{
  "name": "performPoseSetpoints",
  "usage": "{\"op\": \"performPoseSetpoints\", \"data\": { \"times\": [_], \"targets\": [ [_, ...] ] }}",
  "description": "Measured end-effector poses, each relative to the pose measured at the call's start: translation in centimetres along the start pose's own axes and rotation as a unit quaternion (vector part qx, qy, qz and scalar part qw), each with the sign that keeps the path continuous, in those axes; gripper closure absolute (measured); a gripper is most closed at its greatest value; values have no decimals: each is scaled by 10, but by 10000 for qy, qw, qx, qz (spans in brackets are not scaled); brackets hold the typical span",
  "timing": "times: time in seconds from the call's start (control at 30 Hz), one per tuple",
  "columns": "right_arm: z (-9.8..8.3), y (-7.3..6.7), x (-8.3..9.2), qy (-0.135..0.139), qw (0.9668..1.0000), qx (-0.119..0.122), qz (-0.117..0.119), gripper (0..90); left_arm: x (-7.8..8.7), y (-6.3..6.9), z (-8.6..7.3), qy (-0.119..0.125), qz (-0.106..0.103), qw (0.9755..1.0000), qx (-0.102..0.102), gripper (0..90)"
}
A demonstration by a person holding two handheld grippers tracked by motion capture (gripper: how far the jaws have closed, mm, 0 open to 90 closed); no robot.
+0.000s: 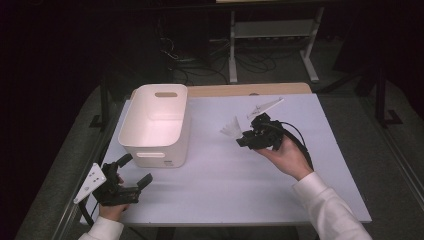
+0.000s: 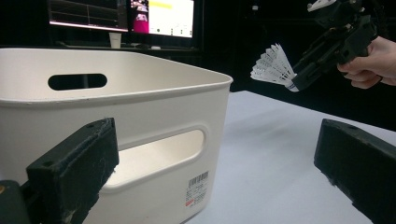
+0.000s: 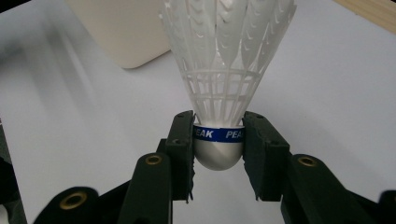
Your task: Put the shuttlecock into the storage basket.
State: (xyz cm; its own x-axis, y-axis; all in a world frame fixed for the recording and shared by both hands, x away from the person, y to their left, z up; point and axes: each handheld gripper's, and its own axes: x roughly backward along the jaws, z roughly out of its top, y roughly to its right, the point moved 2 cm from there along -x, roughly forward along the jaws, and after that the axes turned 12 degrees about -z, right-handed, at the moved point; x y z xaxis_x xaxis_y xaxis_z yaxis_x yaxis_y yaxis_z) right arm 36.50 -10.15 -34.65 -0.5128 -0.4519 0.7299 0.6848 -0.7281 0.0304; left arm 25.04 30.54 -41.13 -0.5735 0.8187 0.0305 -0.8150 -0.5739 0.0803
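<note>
A white shuttlecock [image 3: 224, 70] with a blue band on its cork is held above the table; my right gripper [image 3: 218, 140] is shut on the cork, feathers pointing away toward the bin. In the high view the shuttlecock [image 1: 232, 129] hangs right of the white plastic bin [image 1: 156, 125], with the right gripper [image 1: 245, 139] behind it. The left gripper view shows that shuttlecock [image 2: 273, 67] up in the air at the right. My left gripper [image 1: 135, 170] rests open near the table's front left corner, just in front of the bin [image 2: 140, 121], nothing between its jaws.
The bin stands on the pale table [image 1: 240, 190] at its left side and looks empty. A wooden board [image 1: 250, 90] lies along the table's far edge. Monitors [image 2: 121, 16] glow behind, and a metal stand [image 1: 272, 40] stands beyond the table.
</note>
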Motion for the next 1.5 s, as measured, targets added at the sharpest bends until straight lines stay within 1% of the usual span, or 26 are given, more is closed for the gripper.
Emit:
{"op": "performPoseSetpoints", "data": {
  "times": [0.23,0.3,0.37,0.4,0.43,0.47,0.5,0.67,0.77,0.8,0.83,1.0,1.17,1.5],
  "targets": [
    [8,-5,-1,18,10000,45,24,635,0,0,0,-2,-5,10000,11,0],
    [9,-5,-2,58,9999,107,34,635,0,0,0,2,-10,10000,28,0],
    [12,-6,-2,47,10000,62,52,635,-1,0,0,-12,-13,10000,17,0],
    [12,-6,-2,67,9999,88,43,635,-1,1,0,-5,-8,10000,36,0],
    [13,-7,-2,57,10000,73,34,635,1,0,0,-70,-2,10000,-23,0],
    [13,-7,-2,57,10000,73,34,635,1,0,0,-70,-2,10000,-23,0],
    [15,-8,-3,44,9999,93,30,635,0,0,0,-8,-5,10000,20,0],
    [21,-11,-5,96,9998,176,37,635,0,0,-1,-7,-11,10000,20,0],
    [24,-13,-5,104,9998,171,55,635,0,0,-1,-2,-12,10000,31,0],
    [26,-13,-5,125,9997,219,39,635,0,0,-1,1,-13,10000,28,0],
    [27,-14,-6,142,9997,196,46,635,0,0,-1,2,-15,10000,21,0],
    [33,-18,-7,112,9996,218,105,635,0,0,-1,-8,-4,10000,28,0],
    [38,-22,-10,111,9995,288,106,635,-1,0,-1,-8,-9,10000,18,0],
    [48,-30,-15,132,9992,342,154,635,0,0,0,-22,-15,10000,0,0]
  ]
}}
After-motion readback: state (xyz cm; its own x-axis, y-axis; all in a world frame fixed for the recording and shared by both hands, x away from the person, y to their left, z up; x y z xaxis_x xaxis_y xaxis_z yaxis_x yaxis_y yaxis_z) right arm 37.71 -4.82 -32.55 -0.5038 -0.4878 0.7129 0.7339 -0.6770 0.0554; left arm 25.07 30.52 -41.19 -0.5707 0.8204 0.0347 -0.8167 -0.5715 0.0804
